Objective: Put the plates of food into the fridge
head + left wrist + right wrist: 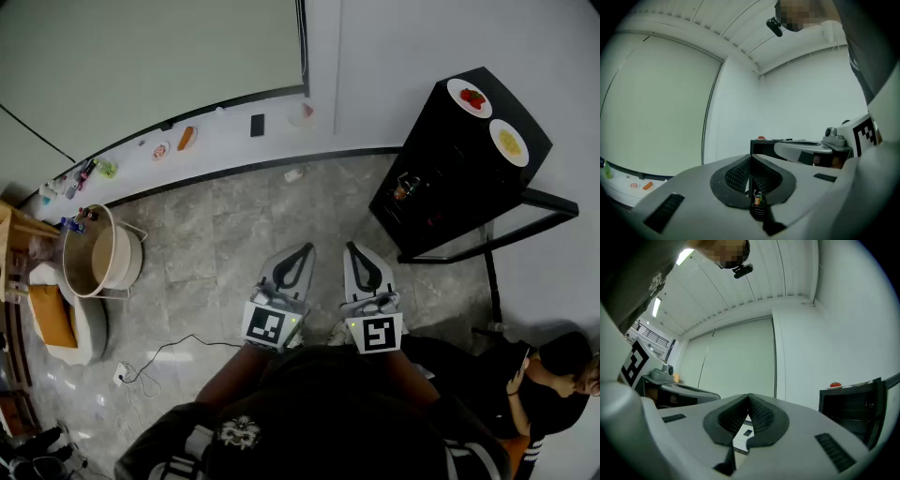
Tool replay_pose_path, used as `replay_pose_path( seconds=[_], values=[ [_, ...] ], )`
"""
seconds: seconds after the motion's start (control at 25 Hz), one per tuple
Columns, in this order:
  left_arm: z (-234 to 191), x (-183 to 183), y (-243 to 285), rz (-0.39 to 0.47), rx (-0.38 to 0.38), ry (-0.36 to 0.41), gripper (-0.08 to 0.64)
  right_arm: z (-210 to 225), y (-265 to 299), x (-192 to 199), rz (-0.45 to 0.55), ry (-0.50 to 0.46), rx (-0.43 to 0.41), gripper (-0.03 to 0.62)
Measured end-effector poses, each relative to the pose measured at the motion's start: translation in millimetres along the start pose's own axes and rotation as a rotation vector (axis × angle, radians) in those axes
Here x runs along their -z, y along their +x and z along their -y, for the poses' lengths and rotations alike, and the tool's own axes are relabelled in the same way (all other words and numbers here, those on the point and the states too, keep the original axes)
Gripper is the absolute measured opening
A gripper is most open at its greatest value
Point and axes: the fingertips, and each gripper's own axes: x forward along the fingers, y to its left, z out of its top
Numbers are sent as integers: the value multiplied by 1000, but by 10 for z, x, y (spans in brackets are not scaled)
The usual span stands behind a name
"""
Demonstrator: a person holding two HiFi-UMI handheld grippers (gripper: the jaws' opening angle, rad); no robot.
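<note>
A small black fridge [450, 178] stands at the upper right of the head view with its door swung open to the right. On its top sit two white plates: one with red food [470, 97] and one with yellow food [509, 142]. The plate of red food also shows far off in the left gripper view [761, 138] and in the right gripper view [835, 385]. My left gripper [306, 251] and right gripper [352, 249] are side by side above the floor, well short of the fridge. Both are shut with nothing between the jaws.
A long white ledge [225, 136] along the wall carries small items, among them a sausage-shaped toy [187, 138] and a dark card [257, 125]. A round tub on a wire stand [98, 251] is at the left. A seated person [553, 375] is at the lower right. A cable [178, 352] lies on the floor.
</note>
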Motion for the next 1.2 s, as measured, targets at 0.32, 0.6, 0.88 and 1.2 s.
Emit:
replay_pose_path(
  seconds=[0.32,0.6,0.88,1.2],
  values=[
    [-268,265,-197,-13,-17,-30,23,-201,37,6,-4,1,-9,25],
    [-370,180,-317,18,-23,-18,23,-298,64,53,-11,67,22,25],
    [-489,167,-468,45,2,6,23,-497,120,-20,10,35,38,25],
    [-634,111,-531,35,42,25,23,-595,206,58,-53,16,110,25]
  ],
)
